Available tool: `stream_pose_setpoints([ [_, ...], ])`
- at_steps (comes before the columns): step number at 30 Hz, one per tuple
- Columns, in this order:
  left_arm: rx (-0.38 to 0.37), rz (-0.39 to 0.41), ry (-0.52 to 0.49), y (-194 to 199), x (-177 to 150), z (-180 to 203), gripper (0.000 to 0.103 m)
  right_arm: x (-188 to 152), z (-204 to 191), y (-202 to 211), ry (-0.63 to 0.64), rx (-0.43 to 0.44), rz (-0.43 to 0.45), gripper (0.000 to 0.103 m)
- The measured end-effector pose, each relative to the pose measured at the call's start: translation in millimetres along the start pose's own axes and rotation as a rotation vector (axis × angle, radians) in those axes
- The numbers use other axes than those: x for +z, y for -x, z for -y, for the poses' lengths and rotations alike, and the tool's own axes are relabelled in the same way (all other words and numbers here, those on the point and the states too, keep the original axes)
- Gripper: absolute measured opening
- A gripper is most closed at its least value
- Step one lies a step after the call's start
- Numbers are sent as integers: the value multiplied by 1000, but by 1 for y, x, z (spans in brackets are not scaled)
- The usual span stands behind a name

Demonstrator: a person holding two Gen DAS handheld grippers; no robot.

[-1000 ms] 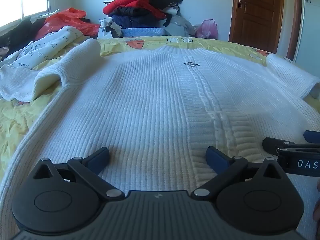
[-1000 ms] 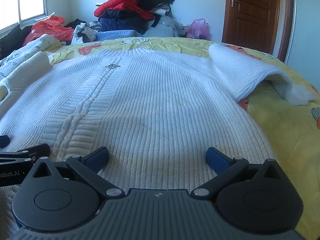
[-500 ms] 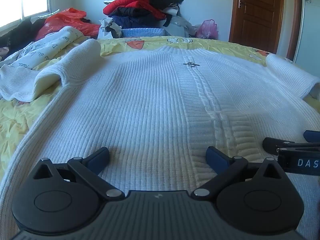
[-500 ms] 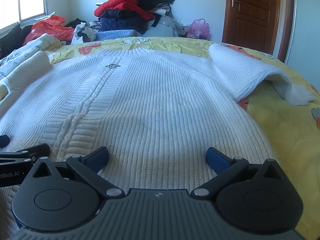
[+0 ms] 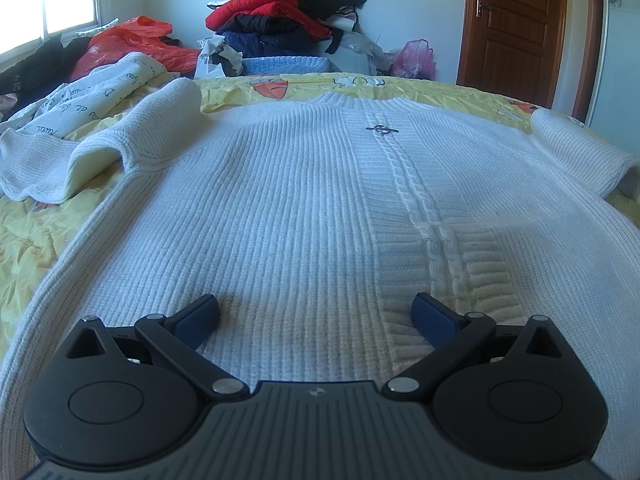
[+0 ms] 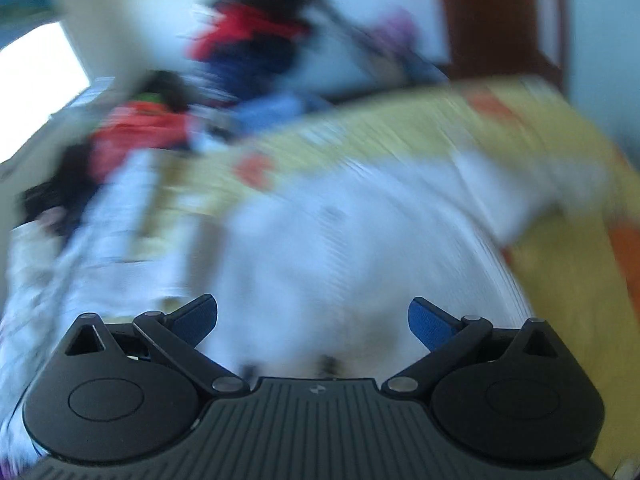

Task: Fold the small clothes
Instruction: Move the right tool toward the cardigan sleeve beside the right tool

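A white ribbed knit sweater [image 5: 288,208] lies flat on a yellow bedspread [image 5: 32,232], collar at the far end, a cable braid down its front. Its left sleeve [image 5: 100,152] is bunched at the left and its right sleeve [image 5: 576,152] at the right. My left gripper [image 5: 316,314] is open, low over the sweater's near hem, nothing between its blue pads. The right wrist view is heavily blurred: my right gripper [image 6: 312,320] is open and empty, raised above the sweater [image 6: 360,264].
A heap of red, black and blue clothes [image 5: 280,20] stands beyond the bed. A printed white cloth [image 5: 92,92] and a red plastic bag [image 5: 132,40] lie at far left. A brown door [image 5: 516,28] is at the back right.
My right gripper has swung quickly up and away, blurring its view and leaving the left wrist view. The left gripper has stayed put.
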State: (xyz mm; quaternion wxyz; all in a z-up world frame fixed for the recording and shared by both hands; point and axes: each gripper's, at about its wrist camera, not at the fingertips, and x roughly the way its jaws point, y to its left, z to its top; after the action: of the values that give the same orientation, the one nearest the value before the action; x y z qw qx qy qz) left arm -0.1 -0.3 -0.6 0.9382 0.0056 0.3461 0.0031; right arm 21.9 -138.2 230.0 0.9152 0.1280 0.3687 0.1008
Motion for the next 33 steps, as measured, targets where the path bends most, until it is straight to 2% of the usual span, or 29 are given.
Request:
stream_pose_setpoints([
  [4,0,0,1,0,0,0,103,18,-13,36,39,159,10,103],
  [6,0,0,0,0,0,0,103,21,-15,42,88,153,50,103],
  [8,-1,1,1,0,0,0,103,20,-4,38,101,142,47,103],
  [9,0,1,1,0,0,0,103,18,2,36,110,117,53,103],
  [11,0,1,0,0,0,0,103,15,16,23,113,36,-7,103],
  [13,-2,1,2,0,0,0,103,6,34,6,57,36,-91,103],
  [14,-2,1,2,0,0,0,103,2,46,1,54,59,-88,103],
  [15,-2,1,3,2,2,0,103,-7,56,-4,95,59,-34,103],
  [16,-1,1,1,2,2,0,103,-16,63,-11,170,16,43,103],
  [18,-2,1,2,3,2,0,103,-31,75,-37,271,-132,171,103],
  [19,-3,1,3,3,2,0,103,-36,84,-54,308,-194,203,103],
  [21,-2,1,2,3,2,0,103,-42,99,-84,326,-259,162,103],
  [22,-2,1,1,3,2,0,103,-45,109,-99,303,-279,109,103],
  [24,-3,1,2,2,3,0,103,-48,120,-109,246,-267,61,102],
  [28,-4,2,3,2,4,0,103,-55,122,-119,250,-309,64,103],
  [33,-3,2,3,2,2,0,103,-44,124,-129,248,-320,71,103],
])
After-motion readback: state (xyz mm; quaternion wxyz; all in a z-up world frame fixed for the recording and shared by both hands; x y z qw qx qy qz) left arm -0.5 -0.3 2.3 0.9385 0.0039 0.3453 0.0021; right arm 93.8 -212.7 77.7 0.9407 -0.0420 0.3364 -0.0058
